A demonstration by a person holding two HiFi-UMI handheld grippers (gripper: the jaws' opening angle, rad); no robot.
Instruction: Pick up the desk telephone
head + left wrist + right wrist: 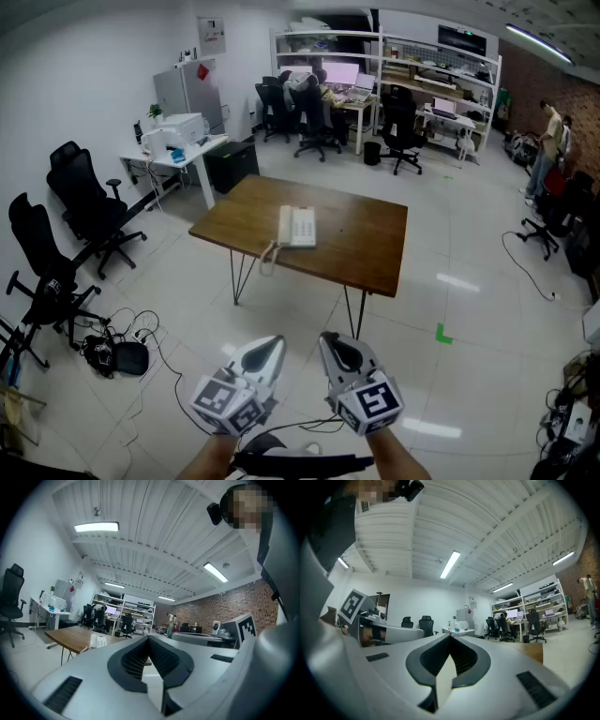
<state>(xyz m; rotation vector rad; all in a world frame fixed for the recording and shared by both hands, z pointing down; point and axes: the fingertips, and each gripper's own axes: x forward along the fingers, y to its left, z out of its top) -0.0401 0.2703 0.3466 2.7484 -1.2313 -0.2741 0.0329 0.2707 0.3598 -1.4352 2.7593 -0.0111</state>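
A white desk telephone (297, 226) lies on the brown wooden table (361, 246), its cord hanging over the near edge. The left gripper view shows the telephone (98, 641) small and far off on the table (70, 636). My left gripper (275, 343) and right gripper (326, 341) are held side by side low in the head view, well short of the table. Both are shut with nothing between the jaws. In the right gripper view only a corner of the table (533, 652) shows; the telephone is hidden there.
Black office chairs (86, 208) stand at the left, with cables and a bag (129, 357) on the floor. A white desk with a printer (180, 133) stands behind them. People sit at desks (323, 94) at the back; another person (547, 147) stands at right.
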